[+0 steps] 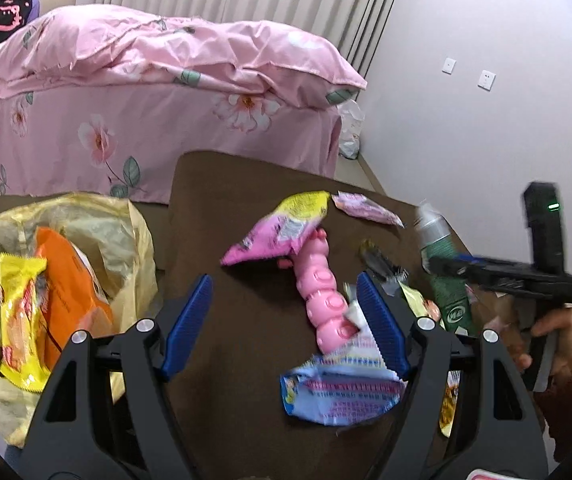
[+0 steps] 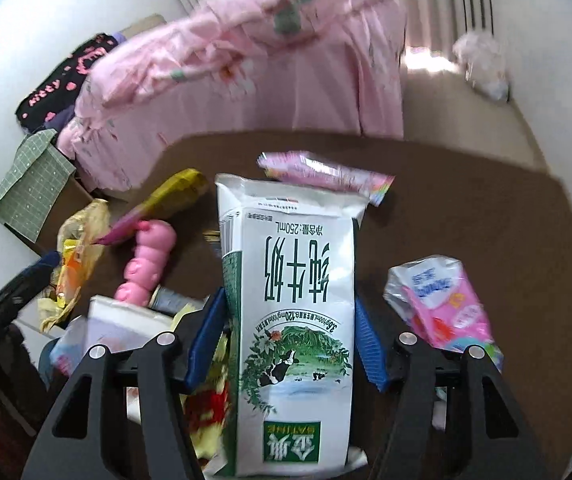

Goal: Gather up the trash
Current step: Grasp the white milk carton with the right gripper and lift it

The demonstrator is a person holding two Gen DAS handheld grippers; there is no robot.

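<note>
Wrappers litter brown table (image 1: 245,184) by pink bed (image 1: 125,92); left tool (image 1: 286,312) wide, right tool (image 2: 286,332) astride milk carton (image 2: 292,300).

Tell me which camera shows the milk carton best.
The right wrist view: the milk carton fills the middle of the frame between the right gripper's jaws, its print readable. The left wrist view catches only a blurred green and white sliver of it beside that gripper.

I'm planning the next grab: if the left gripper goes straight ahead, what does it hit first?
Probably the brown tabletop between its open fingers; the left gripper has the pink toy just inside its right finger.
</note>
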